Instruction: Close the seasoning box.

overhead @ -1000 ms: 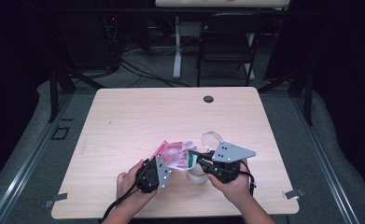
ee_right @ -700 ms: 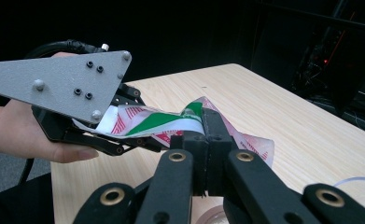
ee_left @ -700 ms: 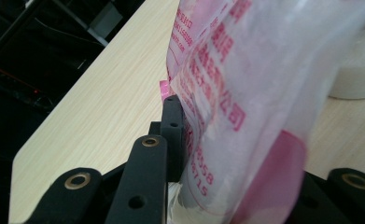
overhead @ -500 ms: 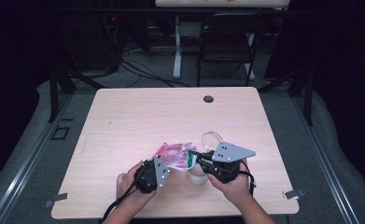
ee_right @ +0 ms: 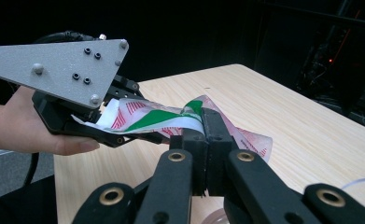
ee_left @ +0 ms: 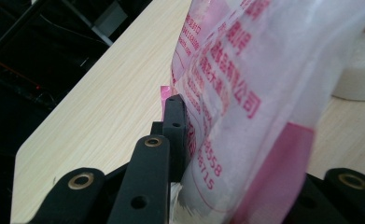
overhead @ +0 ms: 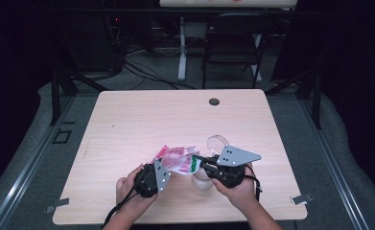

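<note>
A: Where's the packet [overhead: 178, 160]?
B: Above the desk [overhead: 127, 120], near its front edge, stretched between both grippers.
A: Jaws?
B: Right gripper [ee_right: 203, 140] clenched on its green-white edge; left gripper [overhead: 162, 168] has just been closing on its pink side.

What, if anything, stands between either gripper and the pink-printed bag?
Nothing visible: the right gripper is shut on the bag at one edge, and the left gripper has been closing its jaws around the other end.
</note>
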The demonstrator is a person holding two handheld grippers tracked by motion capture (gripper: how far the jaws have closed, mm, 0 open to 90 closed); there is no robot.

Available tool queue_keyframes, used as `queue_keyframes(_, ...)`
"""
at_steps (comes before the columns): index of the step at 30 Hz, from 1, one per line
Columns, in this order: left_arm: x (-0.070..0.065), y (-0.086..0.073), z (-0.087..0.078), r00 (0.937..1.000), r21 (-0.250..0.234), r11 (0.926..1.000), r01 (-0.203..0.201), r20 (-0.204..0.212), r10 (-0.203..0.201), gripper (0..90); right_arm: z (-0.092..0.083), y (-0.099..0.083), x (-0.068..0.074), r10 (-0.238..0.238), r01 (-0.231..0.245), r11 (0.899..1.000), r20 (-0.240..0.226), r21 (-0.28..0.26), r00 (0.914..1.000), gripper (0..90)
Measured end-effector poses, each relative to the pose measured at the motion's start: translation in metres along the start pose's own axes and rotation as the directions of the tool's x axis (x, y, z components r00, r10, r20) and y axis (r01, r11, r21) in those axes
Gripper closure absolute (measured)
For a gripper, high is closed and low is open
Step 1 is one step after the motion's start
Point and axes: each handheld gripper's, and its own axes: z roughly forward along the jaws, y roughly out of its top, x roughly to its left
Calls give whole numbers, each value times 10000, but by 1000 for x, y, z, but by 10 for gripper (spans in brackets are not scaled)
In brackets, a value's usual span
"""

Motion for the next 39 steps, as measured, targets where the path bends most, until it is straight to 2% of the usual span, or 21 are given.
queue_keyframes(10,17,-16,-10,9981,-137,9991,397,-469,-403,781,19,18,9,-418,422,9987,-169,283,9990,900)
queue_keyframes(19,36,-33,-14,9949,-13,9976,690,-743,-689,782,43,26,13,-289,309,9986,-465,432,9985,900)
queue_keyframes(26,48,-44,-15,9931,195,9984,540,-1050,-517,783,62,31,15,-335,371,9972,-570,651,9978,900)
queue_keyframes(37,58,-58,-15,9871,60,9920,1263,-997,-1251,785,83,39,16,-262,316,9960,-646,833,9976,900)
queue_keyframes(39,58,-58,-15,9878,92,9921,1248,-949,-1234,785,85,40,16,-272,328,9958,-659,851,9975,900)
